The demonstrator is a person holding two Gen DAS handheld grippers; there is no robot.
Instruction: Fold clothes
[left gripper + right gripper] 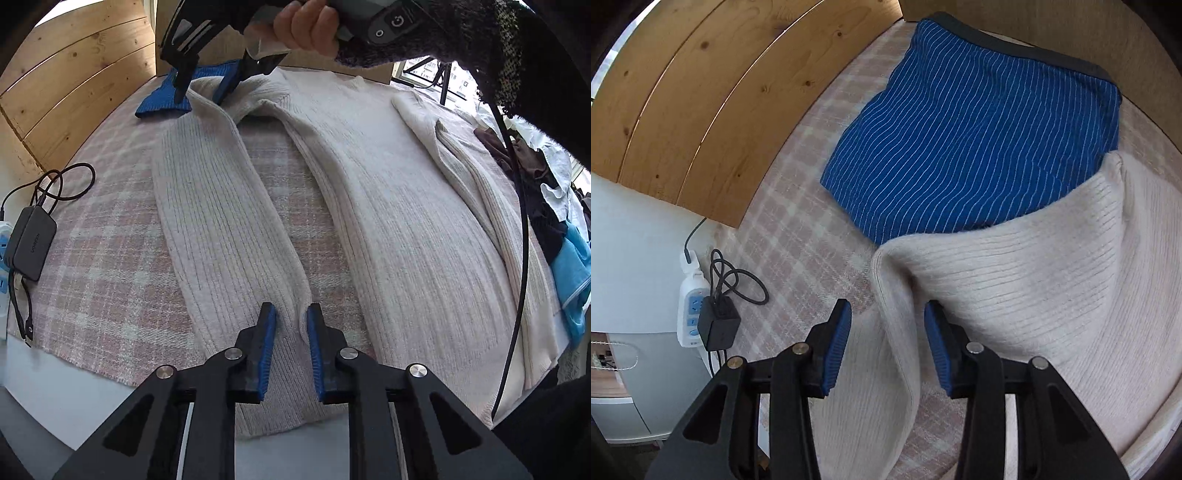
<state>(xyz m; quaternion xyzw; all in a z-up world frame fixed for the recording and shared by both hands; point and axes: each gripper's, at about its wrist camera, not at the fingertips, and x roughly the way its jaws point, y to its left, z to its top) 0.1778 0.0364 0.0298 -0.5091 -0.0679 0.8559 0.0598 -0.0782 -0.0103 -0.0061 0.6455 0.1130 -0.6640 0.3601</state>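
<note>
Cream sweater [388,206] lay flat on the plaid blanket [110,236], sleeve outstretched for folding. Left gripper [291,325] straddled the cuff, right gripper [886,325] the shoulder; both gaped, nothing pinched.

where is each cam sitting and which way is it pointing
Left wrist: on the left gripper, low at the sleeve end, looking along the cream sweater; a hand shows.
Right wrist: on the right gripper at the shoulder fold, facing the blue striped garment.
Shared: sweater, blue garment, charger, plaid cover.
</note>
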